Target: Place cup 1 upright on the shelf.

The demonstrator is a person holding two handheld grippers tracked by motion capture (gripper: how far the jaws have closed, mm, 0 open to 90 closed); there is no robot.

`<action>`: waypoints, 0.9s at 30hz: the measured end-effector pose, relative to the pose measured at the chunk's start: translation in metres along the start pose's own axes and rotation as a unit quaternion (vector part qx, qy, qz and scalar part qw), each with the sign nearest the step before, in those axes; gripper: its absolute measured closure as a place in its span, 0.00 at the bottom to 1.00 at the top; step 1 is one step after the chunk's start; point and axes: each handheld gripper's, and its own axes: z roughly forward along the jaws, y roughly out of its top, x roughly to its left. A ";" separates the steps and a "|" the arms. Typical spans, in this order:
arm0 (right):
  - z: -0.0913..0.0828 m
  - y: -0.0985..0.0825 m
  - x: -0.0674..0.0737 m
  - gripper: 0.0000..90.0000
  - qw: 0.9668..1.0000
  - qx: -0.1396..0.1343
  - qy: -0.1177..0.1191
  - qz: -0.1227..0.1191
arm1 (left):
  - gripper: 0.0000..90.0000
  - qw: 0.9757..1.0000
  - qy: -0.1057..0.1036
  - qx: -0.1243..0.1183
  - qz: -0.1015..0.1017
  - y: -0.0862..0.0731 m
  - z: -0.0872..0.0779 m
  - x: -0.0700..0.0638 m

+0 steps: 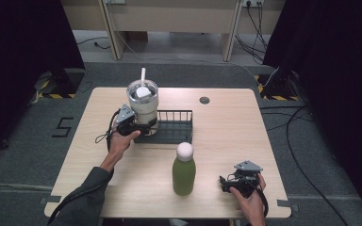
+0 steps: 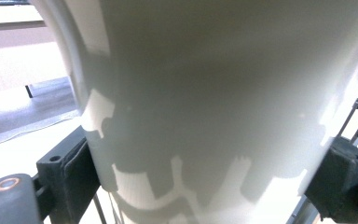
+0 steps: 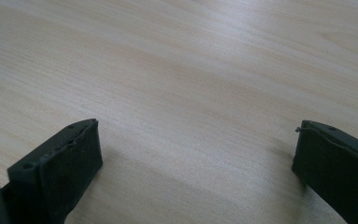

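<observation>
A cream tumbler [image 1: 143, 106] with a clear lid and white straw stands upright at the left end of a black wire rack [image 1: 175, 128]. My left gripper [image 1: 146, 126] is shut on the tumbler low on its body, coming in from the left. In the left gripper view the tumbler's wall [image 2: 214, 107] spans the gap, and both pads [image 2: 77, 172] press against it. A green bottle [image 1: 184, 172] with a white cap stands near the table's front centre. To its right my right gripper [image 1: 225, 182] is open just above bare wood [image 3: 191, 84], holding nothing.
The wooden table [image 1: 226, 127] has a round grey grommet [image 1: 204, 100] near its back edge. Cables run over the floor at the right. Dark curtains hang on both sides. Desk legs stand beyond the table.
</observation>
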 end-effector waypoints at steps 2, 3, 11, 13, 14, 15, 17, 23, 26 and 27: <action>0.000 0.000 0.000 0.01 1.000 0.000 0.000 0.001 | 0.11 1.000 0.000 -0.001 0.000 -0.001 -0.001 0.000; 0.000 0.000 0.000 0.01 1.000 0.000 0.000 0.001 | 0.11 1.000 0.000 -0.002 0.002 -0.002 -0.002 -0.001; 0.000 0.000 0.000 0.01 1.000 0.000 0.000 0.002 | 0.11 1.000 -0.003 0.005 0.012 -0.001 -0.003 0.000; 0.000 0.000 0.000 0.01 1.000 0.000 0.000 0.000 | 0.11 1.000 -0.005 0.005 0.012 -0.001 -0.003 0.001; 0.000 0.000 0.000 0.01 1.000 0.000 0.000 0.000 | 0.11 1.000 -0.005 0.005 0.012 -0.002 -0.003 0.001; 0.000 0.000 0.000 0.01 1.000 -0.001 0.001 -0.001 | 0.11 1.000 -0.005 0.005 0.013 -0.002 -0.004 0.001; 0.000 0.000 0.000 0.01 1.000 0.000 0.001 0.000 | 0.11 0.999 -0.007 0.005 0.045 0.000 -0.004 0.006; 0.000 0.000 0.000 0.01 1.000 0.000 0.001 0.000 | 0.11 1.000 -0.014 0.006 0.019 0.000 -0.004 0.004; 0.000 0.000 0.000 0.01 1.000 0.000 0.001 0.000 | 0.11 1.000 -0.018 0.005 0.020 -0.001 -0.005 0.005; 0.000 0.000 0.000 0.01 1.000 0.000 0.001 -0.001 | 0.11 1.000 -0.018 0.005 0.020 -0.001 -0.005 0.005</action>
